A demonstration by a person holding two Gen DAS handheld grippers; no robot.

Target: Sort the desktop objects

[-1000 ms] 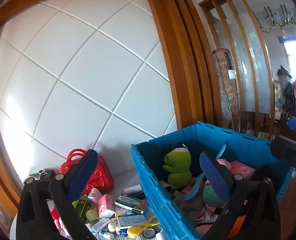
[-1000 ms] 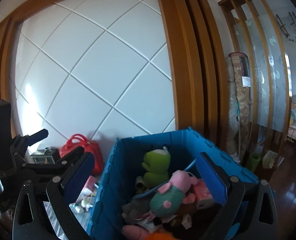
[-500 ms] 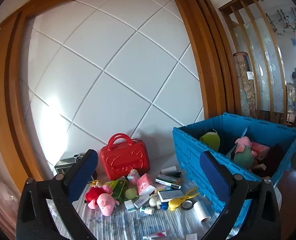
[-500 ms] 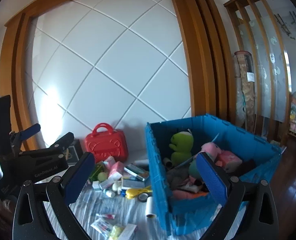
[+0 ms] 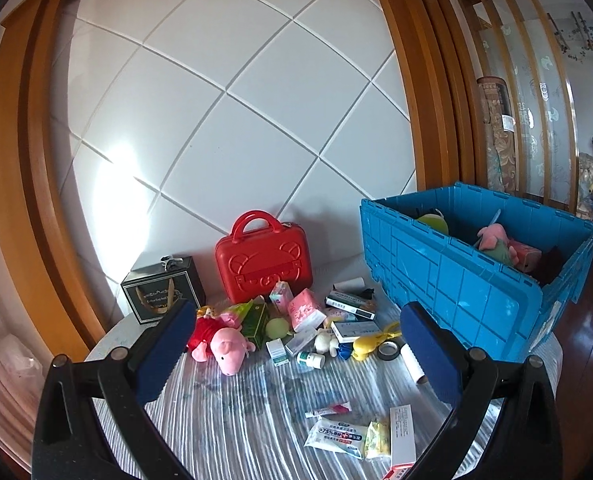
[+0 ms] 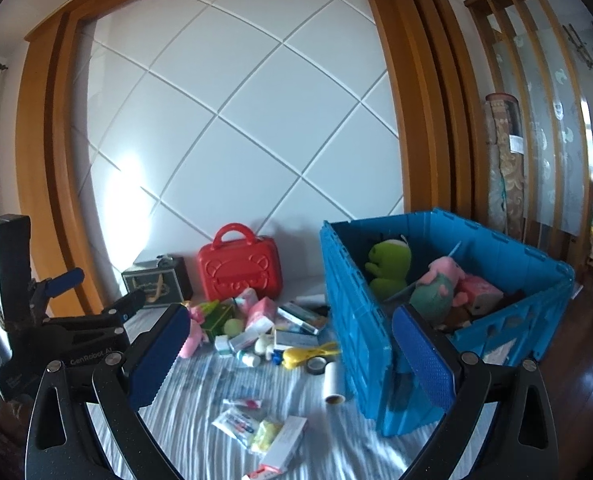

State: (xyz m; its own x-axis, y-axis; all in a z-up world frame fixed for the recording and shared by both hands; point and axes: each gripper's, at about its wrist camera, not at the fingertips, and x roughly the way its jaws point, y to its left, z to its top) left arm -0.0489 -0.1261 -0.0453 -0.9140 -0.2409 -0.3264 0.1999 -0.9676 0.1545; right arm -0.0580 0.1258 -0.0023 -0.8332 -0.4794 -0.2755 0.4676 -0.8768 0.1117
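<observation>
A pile of small items lies on the striped cloth: a pink plush pig [image 5: 228,346], medicine boxes [image 5: 350,307], a yellow toy [image 5: 366,344], a tape roll [image 5: 387,350] and a wipes packet [image 5: 338,438]. The blue crate [image 5: 468,284] at the right holds a green plush frog [image 6: 390,266] and pink plush toys [image 6: 442,280]. My left gripper [image 5: 296,354] hangs open above the near cloth, well short of the pile. My right gripper [image 6: 292,358] is open too, nothing between its fingers, beside the crate's near corner. The left gripper's body [image 6: 68,336] shows at the left of the right wrist view.
A red toy suitcase [image 5: 262,260] and a dark gift box [image 5: 162,290] stand against the white panelled wall. A white roll [image 6: 333,382] lies by the crate. Wooden door frame and slatted screen rise at the right. Dark wood floor lies beyond the table edge.
Both grippers have pulled back and away from the crate toward the left. The pile on the cloth has come fully into view. Both stay open and empty.
</observation>
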